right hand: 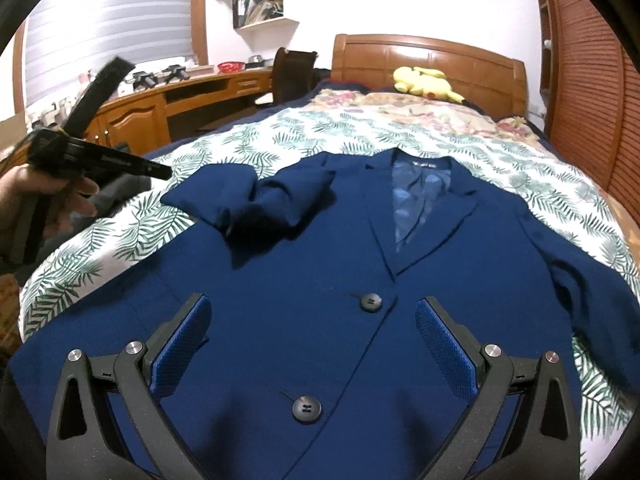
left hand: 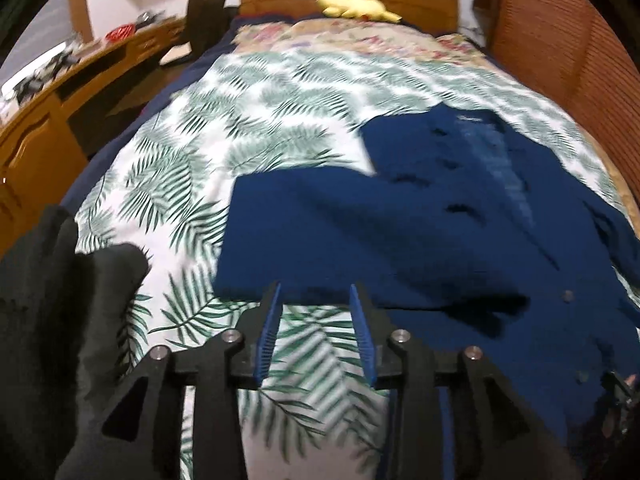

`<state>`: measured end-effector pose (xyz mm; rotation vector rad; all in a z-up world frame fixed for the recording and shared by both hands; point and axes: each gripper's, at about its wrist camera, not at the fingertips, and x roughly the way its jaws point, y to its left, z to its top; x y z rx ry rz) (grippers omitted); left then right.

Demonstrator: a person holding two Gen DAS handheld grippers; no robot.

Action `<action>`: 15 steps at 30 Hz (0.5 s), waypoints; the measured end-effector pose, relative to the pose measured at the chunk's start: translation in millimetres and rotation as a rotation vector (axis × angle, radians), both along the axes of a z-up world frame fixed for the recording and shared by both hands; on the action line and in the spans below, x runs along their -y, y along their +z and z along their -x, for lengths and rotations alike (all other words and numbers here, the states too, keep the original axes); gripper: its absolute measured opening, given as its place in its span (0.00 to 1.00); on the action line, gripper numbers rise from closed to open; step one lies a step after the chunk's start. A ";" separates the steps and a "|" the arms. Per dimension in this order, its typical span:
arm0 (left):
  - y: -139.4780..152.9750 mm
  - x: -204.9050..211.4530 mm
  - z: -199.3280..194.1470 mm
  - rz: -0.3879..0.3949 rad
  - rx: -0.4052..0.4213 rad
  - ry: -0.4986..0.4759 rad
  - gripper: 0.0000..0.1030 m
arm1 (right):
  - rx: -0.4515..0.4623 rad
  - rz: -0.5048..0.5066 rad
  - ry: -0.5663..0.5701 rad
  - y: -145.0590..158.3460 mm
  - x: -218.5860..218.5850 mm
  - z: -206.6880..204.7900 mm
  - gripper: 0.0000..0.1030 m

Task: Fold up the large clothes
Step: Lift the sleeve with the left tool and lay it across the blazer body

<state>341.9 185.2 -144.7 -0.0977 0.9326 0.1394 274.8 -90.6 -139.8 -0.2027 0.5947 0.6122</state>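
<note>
A navy blue blazer (right hand: pixel 320 280) lies face up on the leaf-print bedspread (right hand: pixel 132 232), collar toward the headboard, two buttons showing. Its left sleeve (right hand: pixel 256 200) is folded in across the chest. My right gripper (right hand: pixel 314 312) hovers open over the blazer's lower front, jaws wide apart, holding nothing. My left gripper (left hand: pixel 316 292) is open with a narrower gap and empty, just off the blazer's (left hand: pixel 400 232) near edge. It also shows at the left of the right wrist view (right hand: pixel 120 164), held in a hand.
A yellow plush toy (right hand: pixel 424 80) lies by the wooden headboard (right hand: pixel 432 56). A wooden desk (right hand: pixel 172 100) and a chair (right hand: pixel 292 76) stand left of the bed. A slatted wardrobe (right hand: pixel 592 92) runs along the right. Dark cloth (left hand: pixel 52 300) lies at the left.
</note>
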 end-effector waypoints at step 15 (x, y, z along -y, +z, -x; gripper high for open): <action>-62.5 -51.7 -42.2 -0.013 -0.107 0.107 0.44 | -0.091 -0.024 -0.011 -18.3 2.6 -17.7 1.00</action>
